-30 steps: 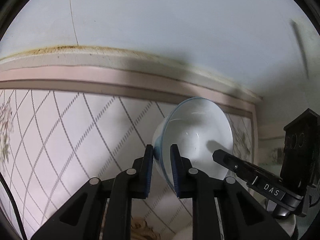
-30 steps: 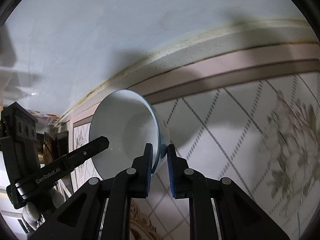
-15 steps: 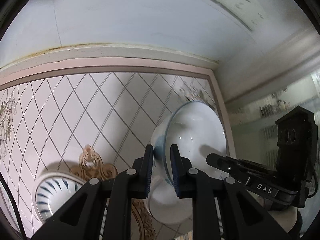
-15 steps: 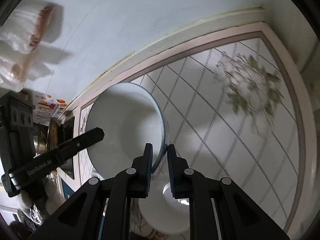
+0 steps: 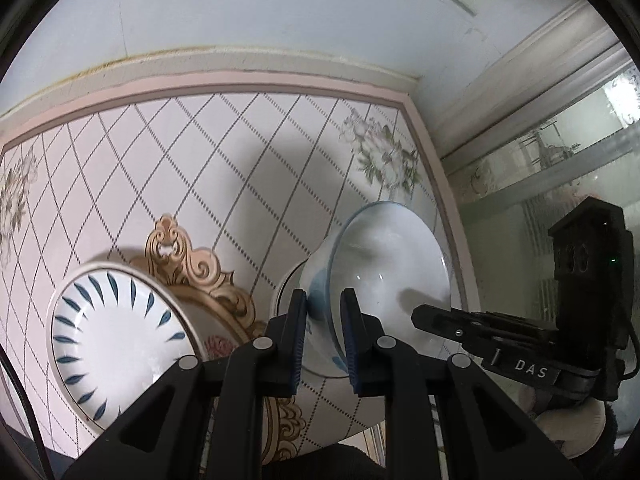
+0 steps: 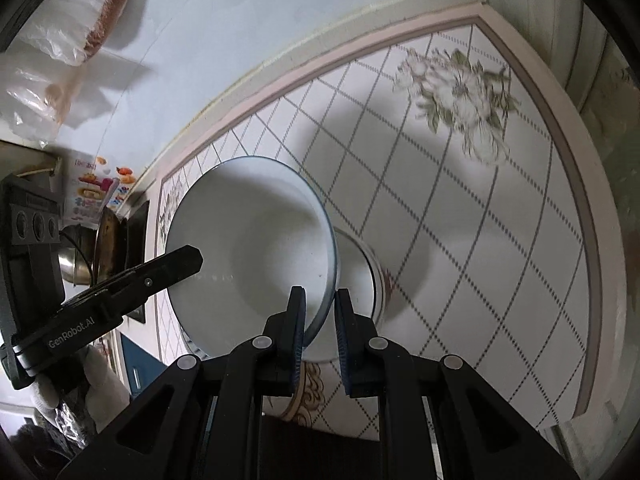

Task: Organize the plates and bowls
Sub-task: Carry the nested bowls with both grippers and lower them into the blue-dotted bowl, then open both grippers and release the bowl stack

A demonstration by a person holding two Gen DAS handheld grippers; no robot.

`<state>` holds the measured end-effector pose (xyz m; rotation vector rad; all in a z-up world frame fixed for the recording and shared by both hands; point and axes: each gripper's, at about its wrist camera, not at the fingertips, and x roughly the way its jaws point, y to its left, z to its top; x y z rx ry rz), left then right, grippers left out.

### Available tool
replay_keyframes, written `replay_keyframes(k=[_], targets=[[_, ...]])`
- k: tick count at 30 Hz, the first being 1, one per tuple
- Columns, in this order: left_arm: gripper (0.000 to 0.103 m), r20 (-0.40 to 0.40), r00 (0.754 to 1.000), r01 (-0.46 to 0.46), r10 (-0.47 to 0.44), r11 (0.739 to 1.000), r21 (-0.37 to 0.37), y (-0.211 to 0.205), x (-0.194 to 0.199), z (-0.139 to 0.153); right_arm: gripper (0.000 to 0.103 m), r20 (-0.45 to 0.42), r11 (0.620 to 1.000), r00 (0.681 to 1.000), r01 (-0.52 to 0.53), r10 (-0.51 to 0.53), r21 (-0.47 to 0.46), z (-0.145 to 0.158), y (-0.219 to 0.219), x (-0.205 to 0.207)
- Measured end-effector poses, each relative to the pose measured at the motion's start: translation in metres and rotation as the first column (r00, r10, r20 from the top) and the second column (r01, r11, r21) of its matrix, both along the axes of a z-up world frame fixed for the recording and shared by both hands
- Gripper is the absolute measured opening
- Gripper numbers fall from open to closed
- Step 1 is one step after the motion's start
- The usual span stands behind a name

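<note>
Both grippers have carried the bowl [image 5: 384,280] sideways; a blue-patterned plate [image 5: 116,344] is newly visible. The left gripper [image 5: 323,336] and right gripper [image 6: 319,332] pinch opposite rims, seemingly above another white dish [image 6: 360,272].

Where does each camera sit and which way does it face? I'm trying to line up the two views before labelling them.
Left wrist: sits on the left gripper, looking down along its fingers at the tiled table, the white bowl and a leaf-patterned plate; the right gripper shows at the right.
Right wrist: sits on the right gripper, looking down at the same table; the left gripper enters from the left.
Shared: both grippers clamp opposite rims of the one bowl, above a white dish.
</note>
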<state>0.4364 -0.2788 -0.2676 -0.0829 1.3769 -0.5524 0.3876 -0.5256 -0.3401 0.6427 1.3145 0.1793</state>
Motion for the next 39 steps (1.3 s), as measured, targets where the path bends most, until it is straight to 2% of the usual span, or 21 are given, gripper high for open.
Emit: replay_keyframes(k=[21, 39], targets=[[0.015, -0.081, 0.997, 0.000, 0.005, 0.998, 0.069, -0.002, -0.010, -0.048, 0.017, -0.040, 0.999, 0.999, -0.023, 0.022, -0.025, -0.025, 0.002, 0.000], [0.015, -0.083, 0.997, 0.005, 0.003, 0.995, 0.102, -0.006, -0.010, -0.054, 0.017, -0.045, 0.999, 0.999, -0.023, 0.021, -0.034, -0.035, 0.003, 0.001]])
